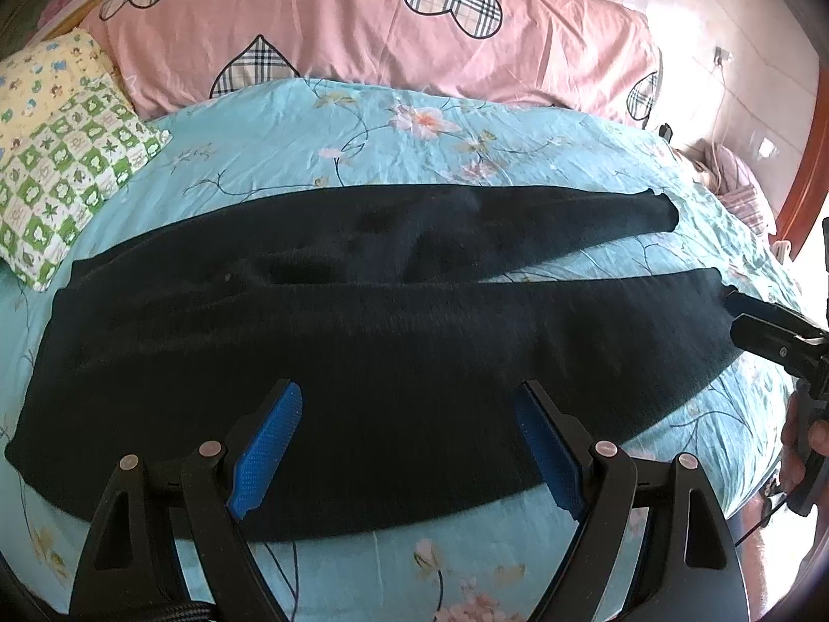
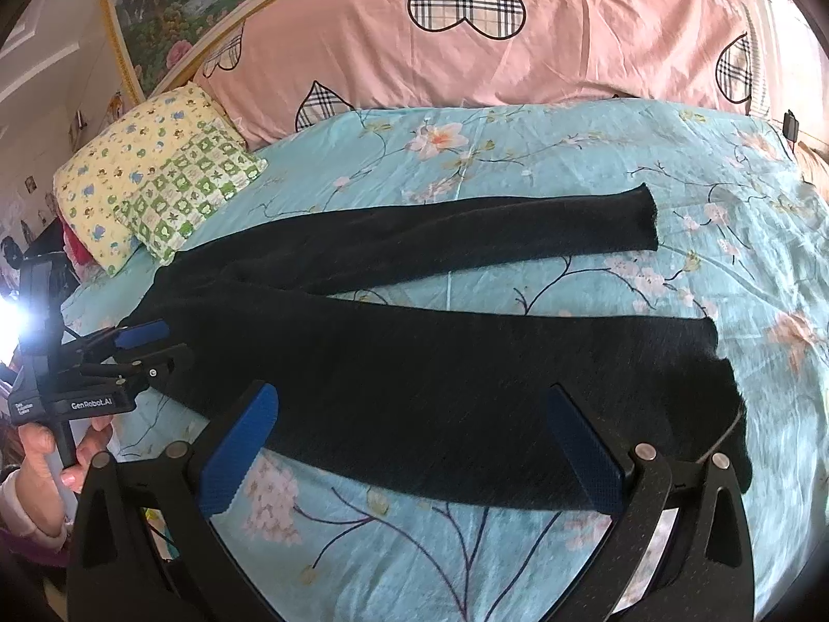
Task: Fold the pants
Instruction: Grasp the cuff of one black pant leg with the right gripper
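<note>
Black pants (image 1: pixel 362 342) lie spread flat across the blue floral bedsheet (image 1: pixel 321 119), waistband toward the frog-print pillow (image 1: pixel 62 166) and both legs splayed away from it. The left gripper (image 1: pixel 404 446) hangs over the hip area near the waistband, its blue-padded fingers (image 1: pixel 267 448) wide apart and holding nothing. The right gripper (image 2: pixel 414 446) hovers above the nearer leg close to its hem, fingers (image 2: pixel 236 453) likewise spread wide. A long pink bolster (image 2: pixel 518 36) with plaid hearts sits beyond the pants.
</note>
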Demonstrator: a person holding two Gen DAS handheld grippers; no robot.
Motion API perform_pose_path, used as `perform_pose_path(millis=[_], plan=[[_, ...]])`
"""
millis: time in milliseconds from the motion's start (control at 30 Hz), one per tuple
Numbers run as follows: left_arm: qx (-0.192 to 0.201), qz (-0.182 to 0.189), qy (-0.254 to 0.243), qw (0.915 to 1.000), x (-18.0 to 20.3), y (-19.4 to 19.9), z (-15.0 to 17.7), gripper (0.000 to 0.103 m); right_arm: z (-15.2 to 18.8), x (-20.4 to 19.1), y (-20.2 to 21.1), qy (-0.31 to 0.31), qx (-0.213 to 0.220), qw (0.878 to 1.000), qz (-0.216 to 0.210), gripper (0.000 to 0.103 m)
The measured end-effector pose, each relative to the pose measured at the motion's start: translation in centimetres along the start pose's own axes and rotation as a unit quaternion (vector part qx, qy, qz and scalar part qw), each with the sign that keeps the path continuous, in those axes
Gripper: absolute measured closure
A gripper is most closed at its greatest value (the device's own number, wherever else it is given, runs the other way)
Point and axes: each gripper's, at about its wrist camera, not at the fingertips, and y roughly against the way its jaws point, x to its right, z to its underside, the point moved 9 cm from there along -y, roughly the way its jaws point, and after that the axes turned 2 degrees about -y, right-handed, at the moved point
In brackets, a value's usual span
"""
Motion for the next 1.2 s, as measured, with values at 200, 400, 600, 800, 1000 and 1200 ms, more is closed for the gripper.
perform_pose_path(millis=[200,400,600,800,1000,1200], plan=[[-0.002,0.006,-0.003,1.0000,-0.3,-1.0,-1.6,0.018,-1.2,0.9,-0.3,-0.002,0.000,1.000,0.005,0.000],[-0.003,0.008,-0.013,0.9999,-0.1,-1.9,-3.0,0.018,-2.4,2.0,-0.6,-0.007,0.002,1.000,0.004,0.000],[-0.003,0.009,-0.034,0.9994,0.2,-3.0,-4.8,0.018,-3.8,3.5,-1.1,-0.016,0.001,1.000,0.009,0.000],[-0.005,0.013,-0.049,0.9987,0.8,-4.4,-7.0,0.018,-5.7,5.5,-1.8,-0.026,0.004,1.000,0.011,0.000],[-0.027,0.047,-0.041,0.9977,0.8,-7.2,-9.7,0.018,-7.8,7.9,-3.1,-0.037,-0.002,0.999,0.017,0.000],[-0.036,0.052,-0.074,0.9952,1.6,-10.4,-12.5,0.018,-10.2,10.8,-4.2,-0.058,-0.008,0.998,0.017,0.000]])
